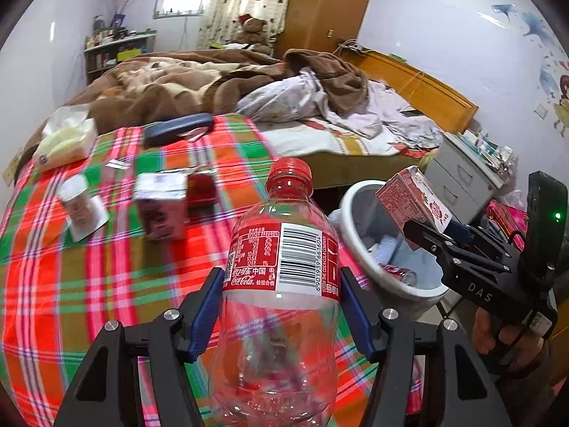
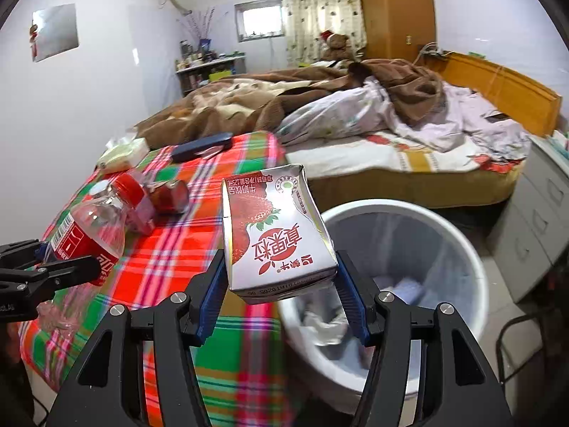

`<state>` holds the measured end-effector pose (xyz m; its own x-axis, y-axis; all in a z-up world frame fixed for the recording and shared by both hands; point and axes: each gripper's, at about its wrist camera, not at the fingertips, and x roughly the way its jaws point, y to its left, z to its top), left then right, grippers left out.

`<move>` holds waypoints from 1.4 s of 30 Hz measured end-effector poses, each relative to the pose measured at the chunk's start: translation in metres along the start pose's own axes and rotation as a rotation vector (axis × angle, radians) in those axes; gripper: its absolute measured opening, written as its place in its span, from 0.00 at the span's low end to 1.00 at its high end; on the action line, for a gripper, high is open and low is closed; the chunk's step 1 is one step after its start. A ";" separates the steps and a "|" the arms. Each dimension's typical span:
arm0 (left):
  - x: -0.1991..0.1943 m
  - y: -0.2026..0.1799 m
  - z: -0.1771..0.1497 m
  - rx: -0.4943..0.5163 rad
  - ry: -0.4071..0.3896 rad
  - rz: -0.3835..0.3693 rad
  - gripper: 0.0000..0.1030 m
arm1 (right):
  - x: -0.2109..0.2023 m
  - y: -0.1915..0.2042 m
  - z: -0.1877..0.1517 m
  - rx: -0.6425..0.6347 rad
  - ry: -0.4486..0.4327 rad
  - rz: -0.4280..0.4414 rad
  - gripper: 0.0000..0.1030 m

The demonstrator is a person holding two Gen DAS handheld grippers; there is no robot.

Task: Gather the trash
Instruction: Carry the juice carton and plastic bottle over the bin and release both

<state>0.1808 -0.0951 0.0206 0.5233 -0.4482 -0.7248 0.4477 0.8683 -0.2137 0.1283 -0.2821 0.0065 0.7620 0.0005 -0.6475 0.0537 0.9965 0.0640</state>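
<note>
My left gripper [image 1: 281, 309] is shut on an empty clear cola bottle [image 1: 281, 249] with a red cap and red label, held above the plaid cloth. That bottle [image 2: 89, 235] also shows at the left of the right wrist view, in the left gripper [image 2: 53, 267]. My right gripper [image 2: 282, 284] is shut on a small strawberry milk carton [image 2: 274, 235], lifted beside the white trash bin [image 2: 462, 245]. In the left wrist view the same carton [image 1: 412, 203] hangs over the bin [image 1: 350, 206], which holds crumpled paper and a red can [image 1: 398, 272].
On the plaid-covered table [image 1: 71, 284] lie a dark red carton [image 1: 161, 210], a red jar [image 1: 202, 192], a small white bottle [image 1: 76, 199], a tissue pack [image 1: 65, 138] and a dark blue case [image 1: 177, 130]. An unmade bed [image 2: 355, 135] stands behind; grey drawers [image 2: 540, 220] at right.
</note>
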 end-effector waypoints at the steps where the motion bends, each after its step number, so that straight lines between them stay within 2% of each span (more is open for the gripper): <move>1: 0.001 -0.005 0.001 0.006 0.000 -0.005 0.61 | -0.002 -0.005 0.000 0.006 -0.006 -0.010 0.58; 6: 0.013 -0.037 0.012 0.033 -0.010 -0.057 0.61 | -0.009 -0.024 -0.001 0.029 -0.019 -0.048 0.58; 13: 0.041 -0.079 0.025 0.068 0.017 -0.115 0.61 | -0.012 -0.053 -0.005 0.062 -0.012 -0.105 0.58; 17: 0.059 -0.100 0.031 0.096 0.035 -0.147 0.61 | -0.009 -0.068 -0.008 0.076 0.005 -0.138 0.58; 21: 0.074 -0.116 0.035 0.116 0.048 -0.149 0.61 | -0.002 -0.083 -0.014 0.093 0.040 -0.162 0.58; 24: 0.090 -0.123 0.038 0.097 0.075 -0.175 0.61 | 0.007 -0.090 -0.017 0.100 0.072 -0.180 0.58; 36: 0.136 -0.138 0.042 0.100 0.151 -0.184 0.62 | 0.020 -0.100 -0.023 0.065 0.147 -0.209 0.59; 42: 0.139 -0.139 0.042 0.104 0.135 -0.191 0.63 | 0.025 -0.104 -0.025 0.065 0.165 -0.202 0.59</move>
<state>0.2223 -0.2871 -0.0230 0.3241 -0.5632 -0.7601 0.6051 0.7410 -0.2911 0.1251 -0.3836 -0.0354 0.6168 -0.1790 -0.7665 0.2392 0.9704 -0.0342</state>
